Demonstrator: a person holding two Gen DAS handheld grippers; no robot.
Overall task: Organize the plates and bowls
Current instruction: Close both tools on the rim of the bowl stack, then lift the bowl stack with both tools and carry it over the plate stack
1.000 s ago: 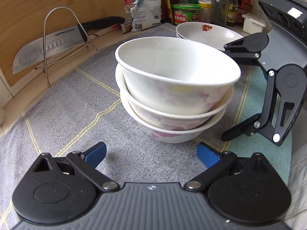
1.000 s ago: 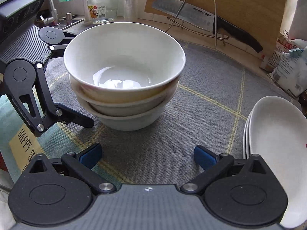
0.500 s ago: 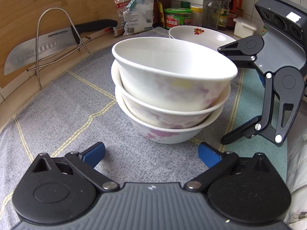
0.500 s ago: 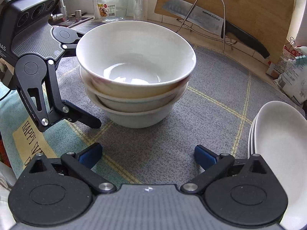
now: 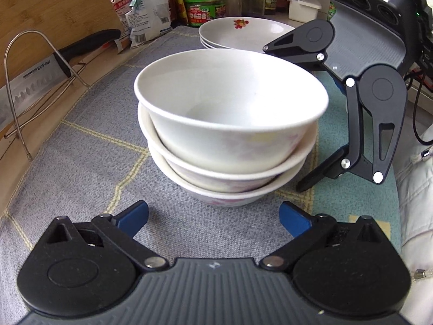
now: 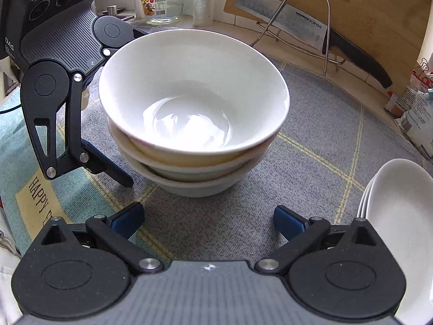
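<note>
Three white bowls stand nested in a stack [image 5: 230, 135] [image 6: 193, 113] on a grey checked cloth [image 5: 81, 146]. My left gripper [image 5: 213, 215] is open just short of the stack, nothing between its blue pads. My right gripper [image 6: 208, 218] is open too, on the other side of the stack, also holding nothing. Each gripper shows in the other's view, the right one [image 5: 373, 100] beside the stack and the left one [image 6: 59, 86] likewise. A stack of white plates [image 5: 243, 33] [image 6: 400, 233] with a red flower mark sits beyond the bowls.
A cleaver [image 5: 40, 81] rests in a wire rack [image 5: 19, 92] against a wooden cutting board [image 6: 365, 8]. Jars, bottles and food packets [image 5: 205, 8] line the back wall. A glass jar [image 6: 162, 2] stands near a sink tap. A teal mat [image 6: 32, 189] lies under the cloth's edge.
The left wrist view has rolled and tipped, so the top bowl's inside now shows. In the right wrist view the bowl stack has shifted right and the left gripper stands closer to it.
</note>
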